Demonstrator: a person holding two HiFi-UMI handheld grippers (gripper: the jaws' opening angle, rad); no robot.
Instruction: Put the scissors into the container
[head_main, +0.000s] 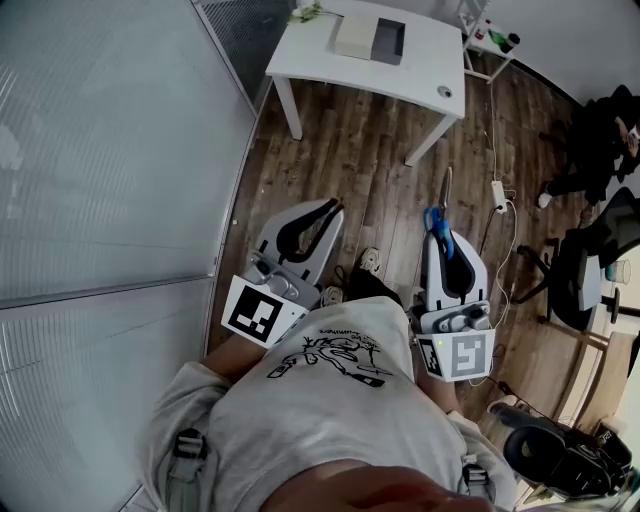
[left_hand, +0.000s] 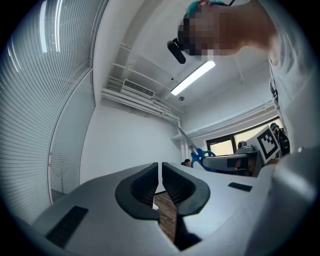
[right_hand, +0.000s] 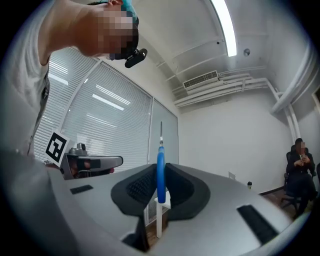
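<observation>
Brown wood-plank floor (head_main: 370, 170) lies below both sets of fingers. A white rectangular desk (head_main: 420, 70) stands well ahead of the fingers, at the far end of the floor.

The left gripper (head_main: 330, 207), a grey two-fingered tool with a square-marker cube, is held low at the left. In the left gripper view (left_hand: 160, 167) its dark ribbed fingers (left_hand: 142, 185) stand together with only a thin slit between them. Nothing is in that slit.

The right gripper (head_main: 447, 243), of the same build, is held level with it at the right. Its fingers (right_hand: 137, 187) are clamped on the blue handle of the task's thing.

A dark grey open rectangular container (head_main: 388, 41) rests on the desk, well ahead of all fingers. A beige flat box (head_main: 352, 37) touches its left side.

The blue-handled metal scissors (head_main: 437, 222) are held edge-on between the right fingers (right_hand: 160, 170). The blades project forward past the fingertips, toward the desk, and are well apart from the container.
</observation>
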